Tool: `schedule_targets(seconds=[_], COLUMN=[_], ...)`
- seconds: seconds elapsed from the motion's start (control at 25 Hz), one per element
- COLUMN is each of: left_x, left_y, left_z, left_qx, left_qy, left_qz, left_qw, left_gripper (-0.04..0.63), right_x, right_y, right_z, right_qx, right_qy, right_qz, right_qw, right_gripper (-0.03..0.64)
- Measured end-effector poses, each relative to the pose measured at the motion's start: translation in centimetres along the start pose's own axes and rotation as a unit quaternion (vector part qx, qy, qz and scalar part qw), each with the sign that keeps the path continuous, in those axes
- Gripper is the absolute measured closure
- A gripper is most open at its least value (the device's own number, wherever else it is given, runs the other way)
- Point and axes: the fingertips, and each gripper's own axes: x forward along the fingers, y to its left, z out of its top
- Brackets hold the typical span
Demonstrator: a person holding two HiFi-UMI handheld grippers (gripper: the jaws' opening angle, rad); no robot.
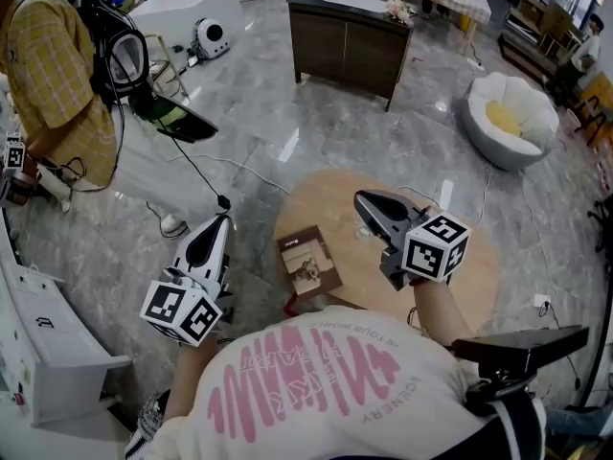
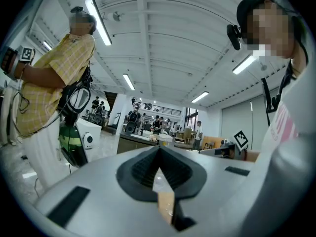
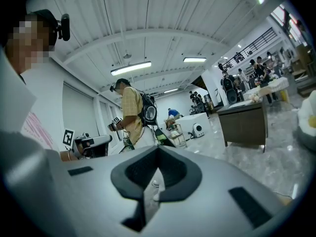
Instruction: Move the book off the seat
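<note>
- Holding the left hand-held gripper (image 1: 223, 220) beside the round seat (image 1: 460, 276), jaws together on nothing; parting them before reaching in.
- Finding the book (image 1: 309, 264) lying flat on the seat's left part, close to the rim, untouched.
- Hovering the right hand-held gripper (image 1: 362, 199) above the seat, just right of the book, jaws likewise closed and empty; probably opening wide, coming in low, pinching the book's edge squarely.

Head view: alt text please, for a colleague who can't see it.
A small brown book lies flat on a round pale wooden seat, untouched. The left gripper hangs over the grey floor beside it, the right gripper above the seat, both shut and empty.
</note>
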Motion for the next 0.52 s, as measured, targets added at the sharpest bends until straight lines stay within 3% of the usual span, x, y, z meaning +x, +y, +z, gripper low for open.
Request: schedule_targets(seconds=[0.52], left_x=[-0.9], left_y=[0.4], left_z=[1.0], left_qx=[-0.002], left_qy=[-0.001], left_qz=[0.003], left_qw=[1.0], left_gripper=[0.588], right_x=[0.6], right_y=[1.2], right_z=[0.4], right_qx=[-0.003], right_qy=[0.012], right_qz=[0.0], right_qw=[1.0], right_gripper=[0.606])
